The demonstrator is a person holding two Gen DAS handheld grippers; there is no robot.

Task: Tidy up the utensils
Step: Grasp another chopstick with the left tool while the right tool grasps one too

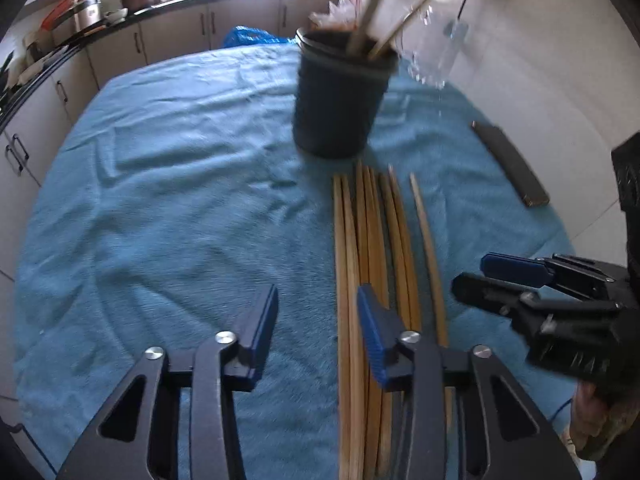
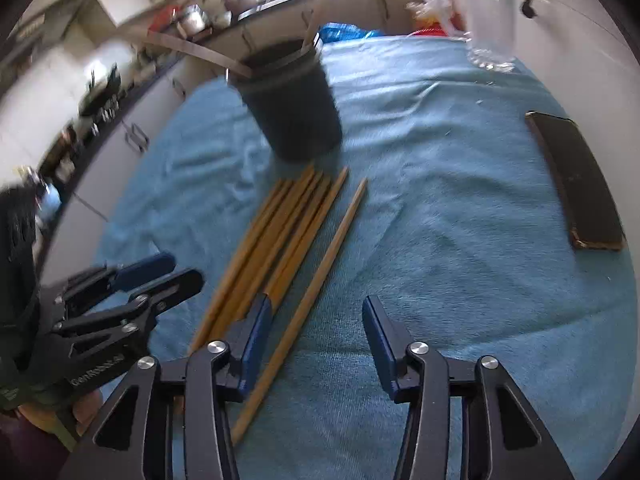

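Note:
Several wooden chopsticks [image 1: 372, 248] lie side by side on the blue towel [image 1: 180, 184], in front of a dark cup [image 1: 340, 96] that holds two chopsticks. My left gripper [image 1: 318, 300] is open and empty, its right finger over the bundle. My right gripper [image 1: 468, 276] shows at the right of the left wrist view, jaws apart. In the right wrist view the chopsticks [image 2: 280, 240] lie by the open, empty right gripper [image 2: 316, 312]; one stick [image 2: 320, 276] lies between its fingers. The cup [image 2: 292, 108] stands behind. The left gripper [image 2: 184, 268] is at the left.
A dark flat case [image 2: 576, 184] lies on the towel [image 2: 460, 208] at the right, also in the left wrist view [image 1: 512, 164]. A clear glass [image 2: 492, 20] stands at the far right. Kitchen cabinets [image 1: 120, 48] and a cluttered counter run behind and to the left.

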